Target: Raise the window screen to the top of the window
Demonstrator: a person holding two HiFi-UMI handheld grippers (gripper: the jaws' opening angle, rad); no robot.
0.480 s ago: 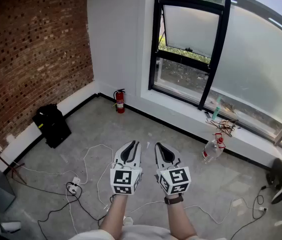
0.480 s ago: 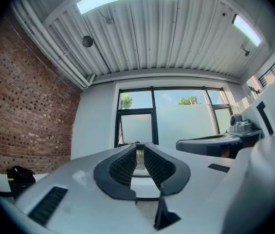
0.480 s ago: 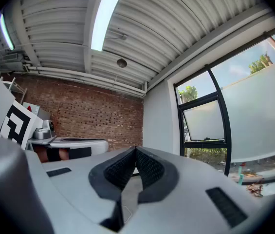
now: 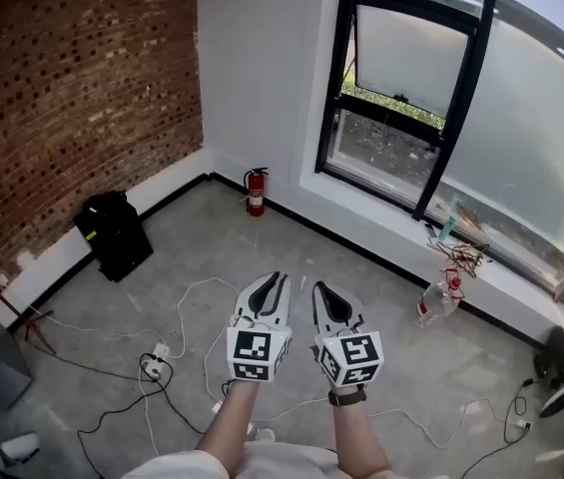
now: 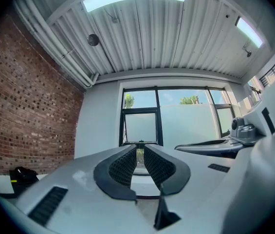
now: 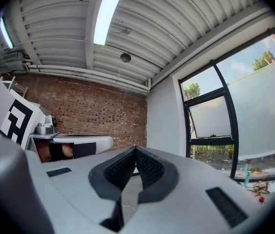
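Note:
The black-framed window stands across the room at the upper right. A pale translucent screen panel fills its upper part, and greenery shows in the gap under the panel's lower edge. The left gripper view has the same panel straight ahead, far off. Both grippers are held low and side by side over the concrete floor, far from the window. My left gripper holds nothing, its jaws a narrow slit apart. My right gripper is shut and empty, its tips touching.
A red fire extinguisher stands by the white wall under the window's left side. A black bag leans against the brick wall. White cables and a power strip lie on the floor. A plastic bottle and wire clutter sit near the sill.
The head view has shifted, so the window, extinguisher and bag sit a little further right and lower. Both grippers stay side by side, almost unmoved.

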